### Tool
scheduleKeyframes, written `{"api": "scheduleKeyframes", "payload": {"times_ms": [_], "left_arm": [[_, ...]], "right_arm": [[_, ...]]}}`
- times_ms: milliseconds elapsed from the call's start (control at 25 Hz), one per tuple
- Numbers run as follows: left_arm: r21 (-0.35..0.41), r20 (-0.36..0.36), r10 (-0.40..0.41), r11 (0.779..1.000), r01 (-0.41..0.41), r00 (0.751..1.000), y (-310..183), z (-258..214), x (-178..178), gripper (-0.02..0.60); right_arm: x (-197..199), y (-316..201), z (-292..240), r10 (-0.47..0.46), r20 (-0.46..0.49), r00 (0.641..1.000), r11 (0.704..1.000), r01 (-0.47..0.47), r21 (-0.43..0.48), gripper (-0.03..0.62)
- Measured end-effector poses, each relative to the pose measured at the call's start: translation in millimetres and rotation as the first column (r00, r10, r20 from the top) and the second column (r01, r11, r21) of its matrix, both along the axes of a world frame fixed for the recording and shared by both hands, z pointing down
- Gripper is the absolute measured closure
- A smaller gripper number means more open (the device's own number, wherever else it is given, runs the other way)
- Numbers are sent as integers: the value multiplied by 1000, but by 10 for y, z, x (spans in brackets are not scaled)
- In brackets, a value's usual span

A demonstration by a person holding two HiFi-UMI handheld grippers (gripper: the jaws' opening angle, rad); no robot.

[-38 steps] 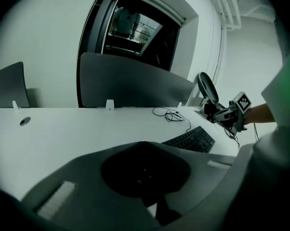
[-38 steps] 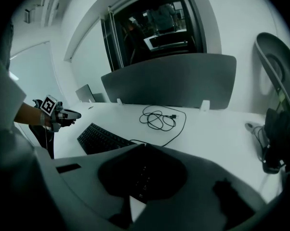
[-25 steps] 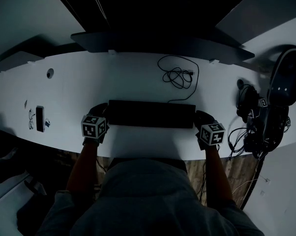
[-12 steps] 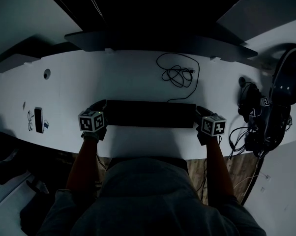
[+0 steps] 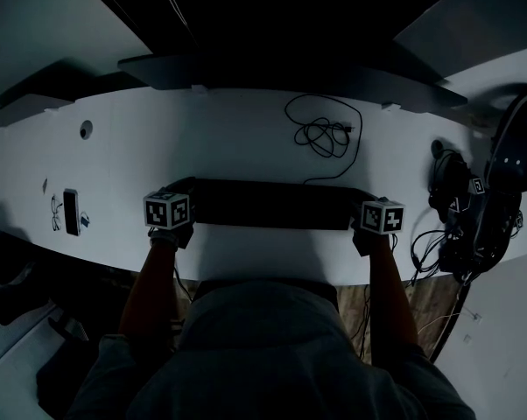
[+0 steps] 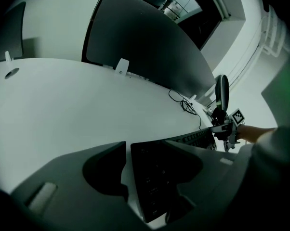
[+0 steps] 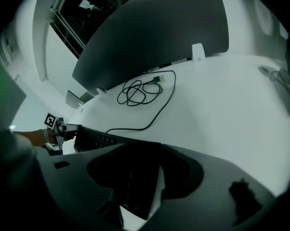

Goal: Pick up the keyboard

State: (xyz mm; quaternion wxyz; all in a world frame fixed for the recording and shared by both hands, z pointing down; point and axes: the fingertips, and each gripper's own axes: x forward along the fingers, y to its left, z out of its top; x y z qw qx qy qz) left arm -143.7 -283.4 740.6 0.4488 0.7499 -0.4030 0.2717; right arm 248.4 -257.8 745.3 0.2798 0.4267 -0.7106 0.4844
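Now, keyboard (image 5: 270, 204): flat on the white desk (image 5: 228, 143), near its front edge;
left gripper (image 5: 183, 198): at the keyboard's left end, jaws just opened wide, that end between them, unpressed;
right gripper (image 5: 361, 206): at the keyboard's right end, jaws likewise just spread wide around it

All three views were dim and blue-grey. The white worktop (image 5: 246, 138) was the brightest surface, evenly lit and free of glare. The keyboard (image 5: 272, 204) showed as a near-black slab with its keys barely discernible. Both gripper views curved strongly towards black vignetted edges, where a faint green tint showed, and their nearest foreground was soft and shadowed.
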Motion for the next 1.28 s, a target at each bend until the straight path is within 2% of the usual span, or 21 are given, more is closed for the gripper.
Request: {"api": "scheduleKeyframes", "payload": {"times_ms": [200, 360, 600, 880, 1000, 1200, 1280], "left_arm": [[-48, -42, 6, 999, -8, 999, 13, 23, 7, 353], [-99, -82, 51, 993, -59, 995, 61, 52, 92, 346], [-117, -90, 35, 992, -45, 995, 49, 61, 92, 351], [-158, -75, 10, 987, -22, 997, 27, 40, 86, 357], [-155, -91, 7, 988, -21, 996, 6, 69, 104, 360], [-172, -62, -14, 985, 3, 998, 30, 41, 92, 357], [-156, -66, -14, 988, 3, 998, 25, 59, 96, 359]], "right_arm": [[-4, -6, -3, 7, 12, 1000, 1000, -7, -23, 385], [-8, -3, 17, 18, 19, 1000, 999, -17, -35, 385], [-16, -4, 25, 25, 34, 999, 998, -23, -57, 385], [-18, -10, 59, 46, 59, 997, 991, -38, -131, 385], [-17, -11, 60, 51, 68, 996, 988, -40, -150, 385], [-10, -10, 49, 52, 44, 998, 990, -46, -134, 387], [-9, -4, 52, 53, 31, 998, 991, -49, -125, 387]]}}
